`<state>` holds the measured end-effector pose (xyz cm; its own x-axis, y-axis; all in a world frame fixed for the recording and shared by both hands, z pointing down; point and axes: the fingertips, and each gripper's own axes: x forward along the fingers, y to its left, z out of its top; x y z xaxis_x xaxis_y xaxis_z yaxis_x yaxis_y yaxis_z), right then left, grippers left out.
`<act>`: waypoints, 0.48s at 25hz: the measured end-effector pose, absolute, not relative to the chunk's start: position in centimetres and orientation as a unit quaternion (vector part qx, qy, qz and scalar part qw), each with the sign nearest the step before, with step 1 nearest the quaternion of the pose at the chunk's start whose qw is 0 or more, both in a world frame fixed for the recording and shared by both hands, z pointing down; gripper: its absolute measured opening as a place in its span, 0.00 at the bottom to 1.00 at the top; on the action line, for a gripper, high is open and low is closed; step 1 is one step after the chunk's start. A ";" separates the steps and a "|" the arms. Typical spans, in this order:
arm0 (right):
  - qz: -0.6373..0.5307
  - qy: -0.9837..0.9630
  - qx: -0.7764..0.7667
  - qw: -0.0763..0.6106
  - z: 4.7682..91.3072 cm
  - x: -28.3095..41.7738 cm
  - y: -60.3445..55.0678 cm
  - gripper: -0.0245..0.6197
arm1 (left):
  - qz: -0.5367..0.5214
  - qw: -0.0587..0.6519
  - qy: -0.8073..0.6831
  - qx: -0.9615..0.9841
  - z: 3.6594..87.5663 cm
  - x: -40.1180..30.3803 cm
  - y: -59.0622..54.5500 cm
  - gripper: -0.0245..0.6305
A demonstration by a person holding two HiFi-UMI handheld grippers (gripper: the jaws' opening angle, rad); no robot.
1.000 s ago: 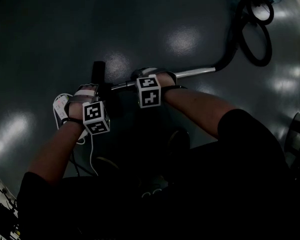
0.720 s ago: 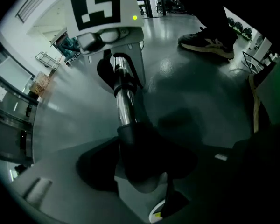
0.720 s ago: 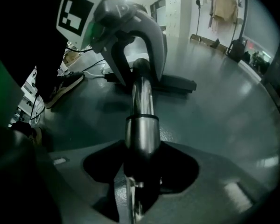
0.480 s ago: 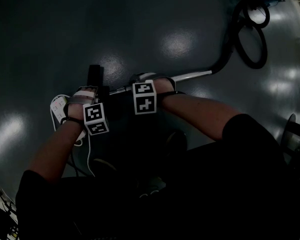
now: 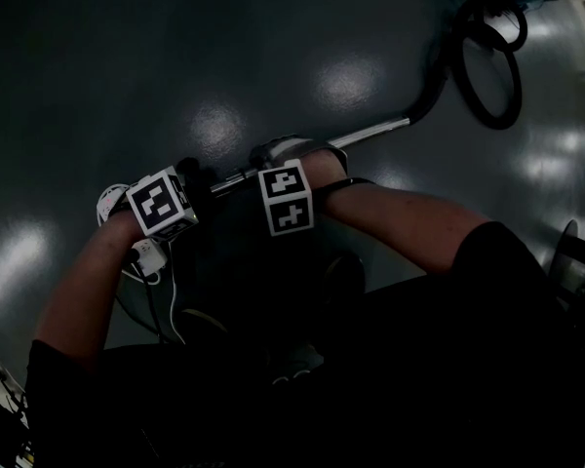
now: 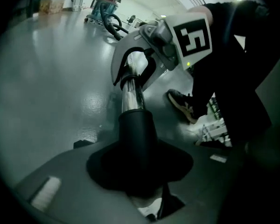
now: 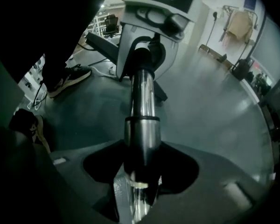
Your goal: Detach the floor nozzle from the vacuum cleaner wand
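A shiny metal wand (image 5: 370, 133) runs across the dark floor from the hose to the black floor nozzle (image 5: 188, 172). In the left gripper view the nozzle's black neck (image 6: 136, 134) fills the gap between my left gripper's (image 6: 142, 195) jaws, which have just been closing on it. The left gripper's marker cube (image 5: 162, 203) hides its jaws in the head view. My right gripper (image 7: 140, 190) is shut on the wand (image 7: 142, 101) just beside the neck joint, and its jaws have closed a little. Each gripper shows in the other's view, the right gripper (image 6: 142, 62) on the wand, the left gripper (image 7: 147, 55) on the neck.
A black hose (image 5: 487, 76) loops at the upper right toward the vacuum body (image 6: 105, 6). White plug blocks and cables (image 5: 141, 252) lie on the floor by my left arm. The person's shoes (image 6: 183, 104) stand close behind the wand.
My left gripper has rolled and shifted up toward the wand, its cube now showing another face. The wand's near end has risen slightly. The right gripper has barely moved.
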<state>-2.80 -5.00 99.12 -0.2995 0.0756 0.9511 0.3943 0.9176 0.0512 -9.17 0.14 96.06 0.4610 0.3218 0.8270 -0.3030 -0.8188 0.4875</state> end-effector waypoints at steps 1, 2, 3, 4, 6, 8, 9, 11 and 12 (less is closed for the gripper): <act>-0.128 -0.797 -0.146 0.572 98.9 -2.9 -5.3 0.37 | 0.534 0.272 -0.014 0.801 96.0 -9.4 -0.6 0.28; -0.118 -0.800 -0.144 0.571 98.5 -3.0 -5.5 0.37 | 0.550 0.243 -0.033 0.798 95.9 -9.7 -1.2 0.27; -0.108 -0.802 -0.144 0.569 98.1 -3.1 -5.7 0.36 | 0.565 0.216 -0.052 0.795 95.8 -10.0 -1.6 0.26; -0.096 -0.804 -0.144 0.569 97.7 -3.2 -5.9 0.36 | 0.578 0.188 -0.072 0.791 95.6 -10.3 -2.1 0.26; -0.068 -0.807 -0.145 0.568 97.1 -3.6 -6.2 0.35 | 0.610 0.110 -0.112 0.777 95.3 -11.2 -3.5 0.24; -0.039 -0.809 -0.142 0.569 96.6 -4.0 -6.6 0.35 | 0.642 0.008 -0.147 0.752 95.2 -12.2 -5.2 0.24; -0.028 -0.809 -0.139 0.570 96.5 -4.2 -6.8 0.35 | 0.652 -0.034 -0.158 0.741 95.0 -12.6 -5.9 0.24; -0.021 -0.809 -0.133 0.571 96.2 -4.4 -7.1 0.34 | 0.649 -0.052 -0.159 0.742 94.8 -12.8 -6.6 0.23; -0.025 -0.809 -0.132 0.572 96.2 -4.4 -7.2 0.34 | 0.640 -0.027 -0.147 0.754 94.7 -12.6 -6.4 0.23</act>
